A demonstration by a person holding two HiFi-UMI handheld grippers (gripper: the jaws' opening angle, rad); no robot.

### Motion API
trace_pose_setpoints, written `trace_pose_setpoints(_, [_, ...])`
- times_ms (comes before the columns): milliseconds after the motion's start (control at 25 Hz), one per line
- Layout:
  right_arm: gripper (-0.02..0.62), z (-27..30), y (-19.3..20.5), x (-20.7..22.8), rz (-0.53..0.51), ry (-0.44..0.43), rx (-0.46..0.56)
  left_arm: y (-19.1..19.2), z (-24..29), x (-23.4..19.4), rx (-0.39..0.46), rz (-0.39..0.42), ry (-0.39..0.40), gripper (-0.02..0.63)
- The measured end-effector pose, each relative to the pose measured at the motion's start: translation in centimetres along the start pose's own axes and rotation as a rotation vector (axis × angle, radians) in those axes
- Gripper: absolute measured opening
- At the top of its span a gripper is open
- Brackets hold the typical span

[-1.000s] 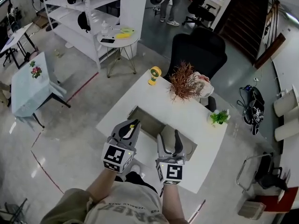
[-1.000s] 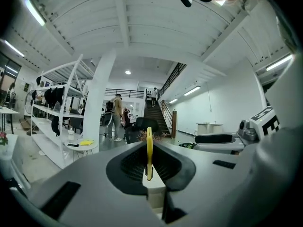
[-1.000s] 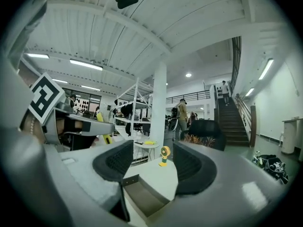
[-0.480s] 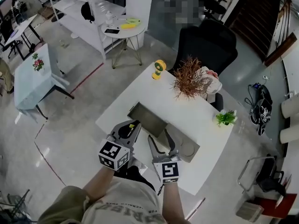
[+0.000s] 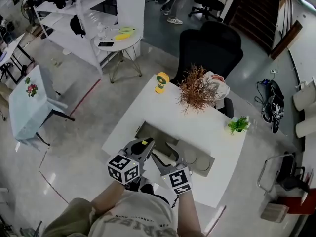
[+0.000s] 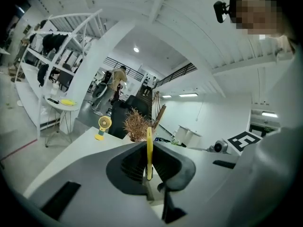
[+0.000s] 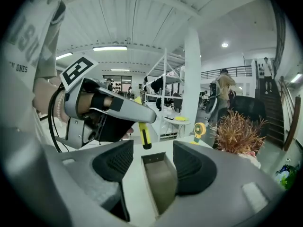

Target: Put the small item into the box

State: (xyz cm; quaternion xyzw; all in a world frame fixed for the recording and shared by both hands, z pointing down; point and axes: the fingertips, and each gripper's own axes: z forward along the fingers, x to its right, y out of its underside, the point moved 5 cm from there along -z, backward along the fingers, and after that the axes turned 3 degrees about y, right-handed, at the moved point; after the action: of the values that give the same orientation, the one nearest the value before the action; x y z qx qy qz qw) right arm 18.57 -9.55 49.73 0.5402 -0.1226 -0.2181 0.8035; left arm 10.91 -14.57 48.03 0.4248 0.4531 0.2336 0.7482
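Observation:
My left gripper (image 5: 146, 144) is shut on a small yellow item (image 5: 144, 142) and hovers over the near left part of the open brown box (image 5: 159, 131) on the white table (image 5: 197, 120). In the left gripper view the yellow item (image 6: 149, 150) stands edge-on, pinched between the pads. My right gripper (image 5: 166, 155) is open just to the right of it, over the box. The right gripper view looks between its spread, empty jaws down at the box (image 7: 161, 178). It also shows the left gripper (image 7: 135, 113) with the yellow, black-tipped item (image 7: 143, 137) hanging from it.
A yellow desk fan (image 5: 161, 81), a dried brown plant (image 5: 196, 89) and a small green plant (image 5: 238, 124) stand on the table's far side. A black office chair (image 5: 212, 48) sits behind it. A round side table (image 5: 116, 38) and white shelves are at the back left.
The left gripper, still holding the yellow item, has moved right, over the box's near edge. The right gripper has swung left toward it. The head view has shifted slightly.

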Motion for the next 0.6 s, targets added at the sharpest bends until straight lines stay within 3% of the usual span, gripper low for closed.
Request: trace_pose_setpoints(600, [0.238,6.0,1.2,0.4,0.027,-0.084,-0.166,0.0,2.3,-4.9,-0.082,-0.178,0.167,0.028])
